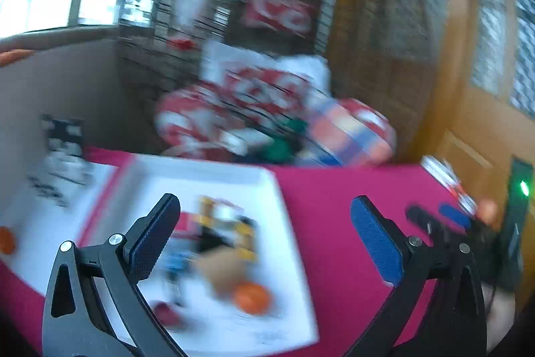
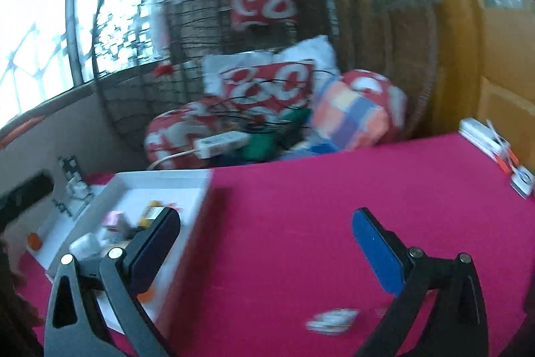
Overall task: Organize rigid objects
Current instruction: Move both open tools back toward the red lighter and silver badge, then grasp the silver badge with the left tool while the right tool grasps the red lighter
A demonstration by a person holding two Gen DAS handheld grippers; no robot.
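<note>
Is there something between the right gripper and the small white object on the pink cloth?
Nothing visible. The right gripper is open and empty above the bare pink cloth; the small white object lies just below its fingers, blurred.

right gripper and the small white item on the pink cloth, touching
Apart. The right wrist view shows the right gripper with jaws open and empty, pink cloth plainly visible between it and the blurred small white item.

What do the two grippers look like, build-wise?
Same design on both. The left gripper and right gripper each have two black linkage arms joined by silver round pivot pins, with triangular cut-outs low in the frame. Each finger ends in a flat rectangular pad faced in blue textured material. No cables or markings can be made out; the frames are blurred.
</note>
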